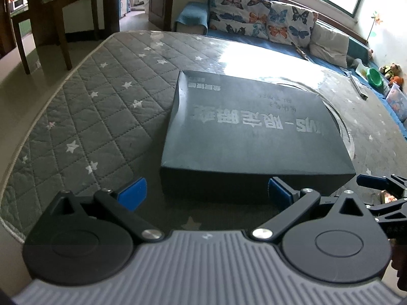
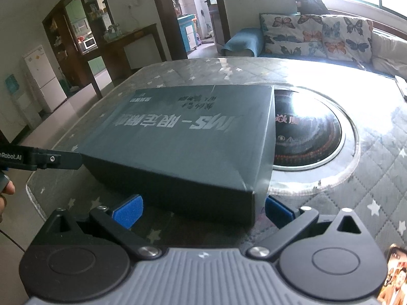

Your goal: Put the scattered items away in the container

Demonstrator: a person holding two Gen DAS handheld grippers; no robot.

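Both my jaws stand spread and empty: left gripper (image 1: 207, 194) and right gripper (image 2: 203, 209) face the box (image 1: 254, 132); gripped unevenly, its lid could skew or slide toward the glass-covered burner (image 2: 310, 132).

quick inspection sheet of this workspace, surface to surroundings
surface: grey quilted star-print table cover under clear glass, with a round black inset cooktop partly under the box
job's things: dark grey flat cardboard box with pale lettering, closed, lying flat; no scattered items seen on the table
clutter: a phone with a lit screen at the near right edge
grippers: left gripper open, at the box's near side; right gripper open, at the box's near right corner; neither holds anything
cables: nothing seen
surroundings: butterfly-print cushions on a blue sofa, dark wooden desk, white fridge, bright window
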